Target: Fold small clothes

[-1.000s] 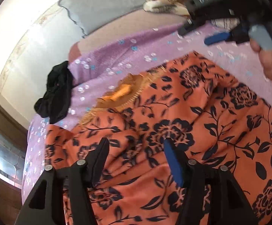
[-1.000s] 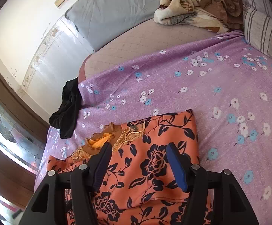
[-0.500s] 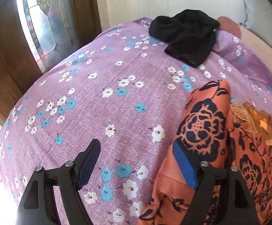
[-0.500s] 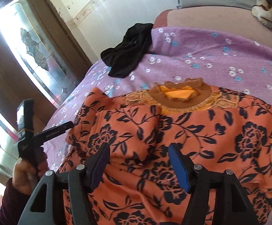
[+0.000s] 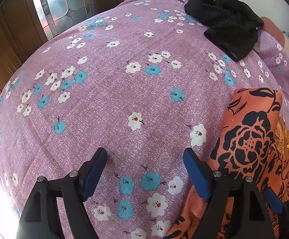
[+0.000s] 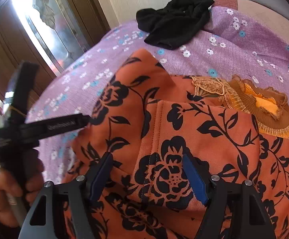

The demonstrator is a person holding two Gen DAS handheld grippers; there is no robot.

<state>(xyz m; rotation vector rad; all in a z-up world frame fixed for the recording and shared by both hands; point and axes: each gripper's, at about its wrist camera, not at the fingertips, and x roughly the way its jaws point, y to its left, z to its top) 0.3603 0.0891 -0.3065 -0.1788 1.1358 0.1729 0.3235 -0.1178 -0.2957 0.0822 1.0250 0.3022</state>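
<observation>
Orange floral top [image 6: 194, 139] lies flat on the bed [image 5: 114, 99], below the black garment [image 6: 174, 20], one sleeve folded across its chest. Left gripper [image 5: 144, 171] hangs with jaws open over bare sheet beside the top's edge; right gripper [image 6: 147, 173] is open above the folded sleeve. A careless close there could drag the soft fold askew.

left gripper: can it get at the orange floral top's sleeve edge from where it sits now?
Probably yes. The left gripper is open over bare purple bedsheet, and the orange floral top lies right beside its right-hand finger with nothing between. The black garment lies far off.
</observation>
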